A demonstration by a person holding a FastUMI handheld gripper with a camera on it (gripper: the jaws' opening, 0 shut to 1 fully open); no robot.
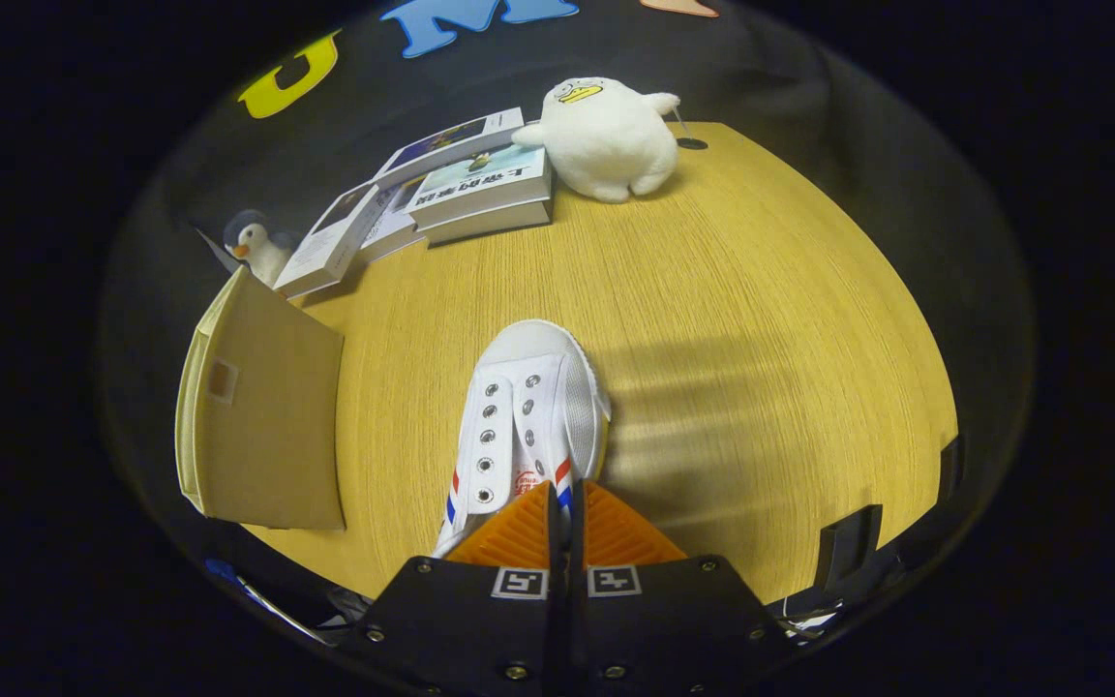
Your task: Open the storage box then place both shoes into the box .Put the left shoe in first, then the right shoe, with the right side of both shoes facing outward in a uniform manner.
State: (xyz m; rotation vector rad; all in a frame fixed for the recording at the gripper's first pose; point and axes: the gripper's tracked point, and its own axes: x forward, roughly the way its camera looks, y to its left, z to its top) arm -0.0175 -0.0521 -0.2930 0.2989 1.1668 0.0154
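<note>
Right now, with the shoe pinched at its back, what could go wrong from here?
1. The gripper seems nearly shut on only a thin edge near the white shoe opening; the toe-heavy shoe may swing or slip.
2. The storage box sits off to the side, its flap looking closed; carrying the shoe there could knock it.

The gripper is pinched on the white sneaker, fingers almost together. Right of the shoe the wooden table lies bare and wide. To the left the beige storage box blocks the way. Beyond the toe, open tabletop runs to the books, white duck plush and penguin toy.
</note>
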